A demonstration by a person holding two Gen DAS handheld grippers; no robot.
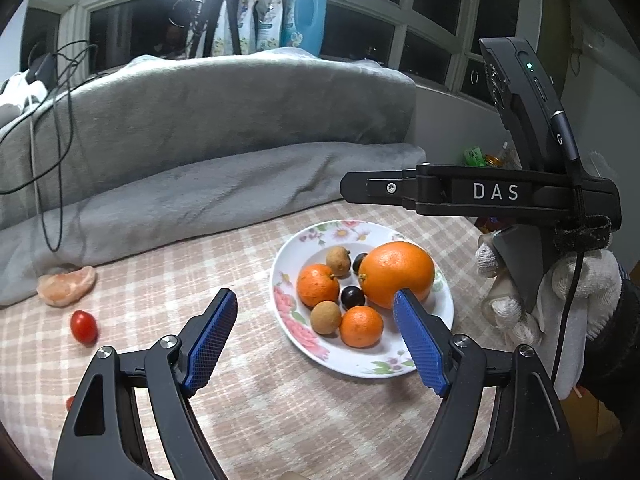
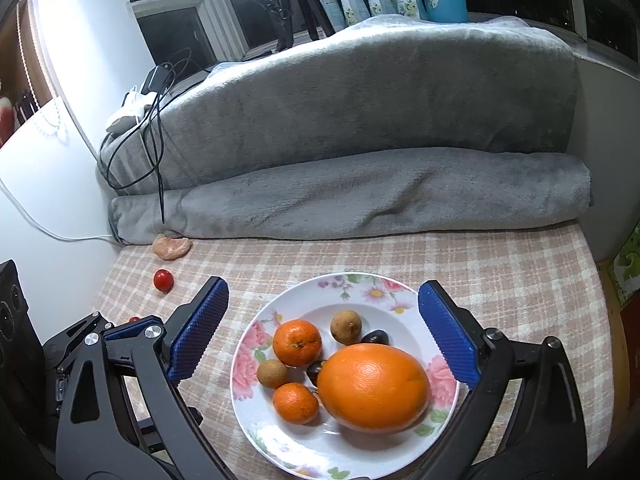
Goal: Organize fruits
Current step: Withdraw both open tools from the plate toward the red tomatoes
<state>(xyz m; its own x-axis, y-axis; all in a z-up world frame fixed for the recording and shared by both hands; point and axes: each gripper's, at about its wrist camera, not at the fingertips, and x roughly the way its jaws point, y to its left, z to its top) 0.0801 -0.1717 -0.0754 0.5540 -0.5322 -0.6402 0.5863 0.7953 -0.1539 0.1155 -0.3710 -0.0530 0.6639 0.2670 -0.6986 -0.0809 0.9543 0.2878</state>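
Observation:
A flowered plate (image 1: 360,360) on the checked cloth holds a big orange (image 1: 396,274), two mandarins (image 1: 318,290), two brown longans (image 1: 326,317) and two dark grapes (image 1: 353,297). My left gripper (image 1: 312,298) hovers open over the plate's left side, nothing between its blue pads. In the right wrist view the same plate (image 2: 362,278) and big orange (image 2: 372,386) lie under my right gripper (image 2: 323,288), open wide and holding nothing. A cherry tomato (image 1: 84,326) and a peeled mandarin piece (image 1: 67,285) lie on the cloth far left.
A folded grey blanket (image 2: 360,192) runs along the back of the table, with cables hanging over it. A gloved hand (image 1: 580,288) holds the black DAS-marked tool body (image 1: 480,192) right of the plate. A small red thing (image 2: 134,319) lies by the left gripper.

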